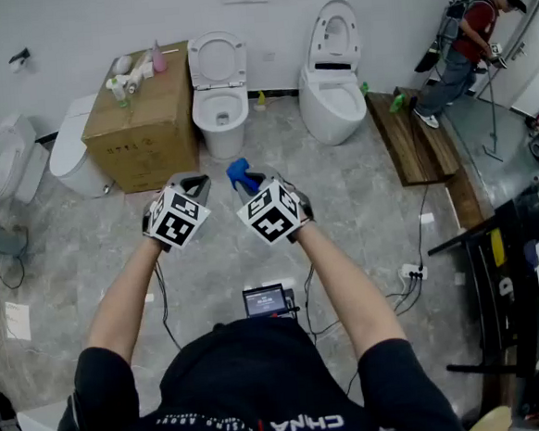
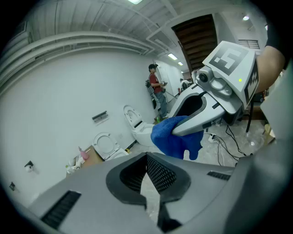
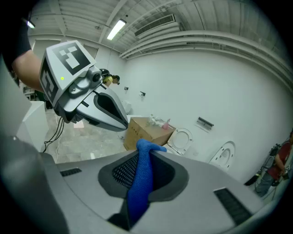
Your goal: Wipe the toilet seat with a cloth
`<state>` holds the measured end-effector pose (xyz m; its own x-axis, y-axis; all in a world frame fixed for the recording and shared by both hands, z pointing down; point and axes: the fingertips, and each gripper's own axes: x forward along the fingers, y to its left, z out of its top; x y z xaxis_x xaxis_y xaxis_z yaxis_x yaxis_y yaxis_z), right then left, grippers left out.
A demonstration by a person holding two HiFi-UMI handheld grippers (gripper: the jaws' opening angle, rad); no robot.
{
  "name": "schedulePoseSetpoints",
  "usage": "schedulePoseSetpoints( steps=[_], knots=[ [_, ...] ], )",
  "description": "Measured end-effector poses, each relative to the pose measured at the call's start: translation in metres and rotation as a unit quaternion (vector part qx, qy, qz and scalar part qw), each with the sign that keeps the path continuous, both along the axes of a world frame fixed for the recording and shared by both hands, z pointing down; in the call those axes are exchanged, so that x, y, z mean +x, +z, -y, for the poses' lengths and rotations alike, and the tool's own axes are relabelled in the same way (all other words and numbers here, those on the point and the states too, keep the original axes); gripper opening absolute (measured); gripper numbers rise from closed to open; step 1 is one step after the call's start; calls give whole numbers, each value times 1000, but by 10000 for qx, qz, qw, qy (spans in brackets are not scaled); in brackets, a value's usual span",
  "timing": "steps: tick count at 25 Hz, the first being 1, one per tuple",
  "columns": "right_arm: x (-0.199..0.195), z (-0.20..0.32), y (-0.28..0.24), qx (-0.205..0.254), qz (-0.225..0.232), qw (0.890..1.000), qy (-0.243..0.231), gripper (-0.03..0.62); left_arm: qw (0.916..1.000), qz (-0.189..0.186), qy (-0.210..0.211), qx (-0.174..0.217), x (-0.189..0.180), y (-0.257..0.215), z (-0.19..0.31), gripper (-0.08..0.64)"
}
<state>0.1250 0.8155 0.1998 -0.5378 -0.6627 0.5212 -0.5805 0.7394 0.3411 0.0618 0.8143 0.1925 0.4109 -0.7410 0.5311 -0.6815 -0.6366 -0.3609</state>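
I hold both grippers side by side over the floor, a good way short of the toilets. My right gripper (image 1: 250, 180) is shut on a blue cloth (image 1: 240, 173), which stands up between its jaws (image 3: 141, 176). My left gripper (image 1: 191, 183) is shut with nothing in it; its jaws (image 2: 146, 176) meet. In the left gripper view the right gripper (image 2: 215, 98) shows close by with the cloth (image 2: 176, 136) hanging from its tip. A white toilet (image 1: 220, 107) with its lid raised stands ahead by the wall, and a second one (image 1: 331, 84) stands to its right.
A cardboard box (image 1: 146, 117) with bottles on top stands left of the first toilet, with more white toilets (image 1: 71, 146) further left. A wooden platform (image 1: 417, 138) lies at the right, where a person (image 1: 468, 45) stands. Cables and a power strip (image 1: 410, 271) lie on the floor.
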Motion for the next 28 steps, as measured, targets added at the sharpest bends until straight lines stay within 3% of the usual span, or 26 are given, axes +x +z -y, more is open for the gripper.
schedulePoseSetpoints(
  steps=[28],
  knots=[
    [15,-5,12,-252,250,9992,162,58,9994,-73,87,-337,16,17,-11,12]
  ],
)
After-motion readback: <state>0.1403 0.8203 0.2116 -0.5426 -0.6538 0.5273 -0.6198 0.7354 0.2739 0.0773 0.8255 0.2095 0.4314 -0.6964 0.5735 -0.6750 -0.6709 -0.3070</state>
